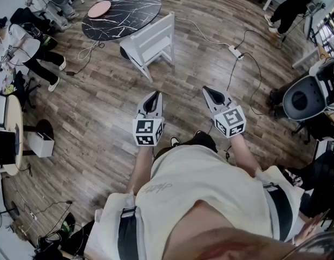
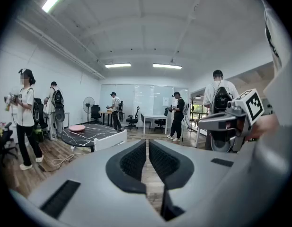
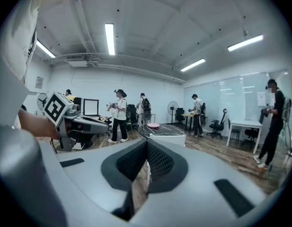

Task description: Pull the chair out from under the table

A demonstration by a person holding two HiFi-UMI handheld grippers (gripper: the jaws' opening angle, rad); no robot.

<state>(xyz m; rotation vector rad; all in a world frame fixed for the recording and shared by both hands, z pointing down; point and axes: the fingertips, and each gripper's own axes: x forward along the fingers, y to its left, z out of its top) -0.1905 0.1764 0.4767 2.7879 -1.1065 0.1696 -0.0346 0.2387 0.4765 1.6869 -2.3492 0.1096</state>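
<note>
Most of the seat of the chair (image 1: 151, 39) is hidden under the table (image 1: 135, 4).

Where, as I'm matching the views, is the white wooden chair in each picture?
Head view: white wooden chair upper centre, beside the round black marble table.
Left gripper view: chair left of centre, at the table's right.
Right gripper view: chair at centre, before the table.
Shared landmark: that table.

1 white chair (image 1: 151, 39), 1 round black table (image 1: 129, 10), 1 pink disc (image 1: 99, 8), 1 left gripper (image 1: 155, 95) and 1 right gripper (image 1: 207, 90) show.
</note>
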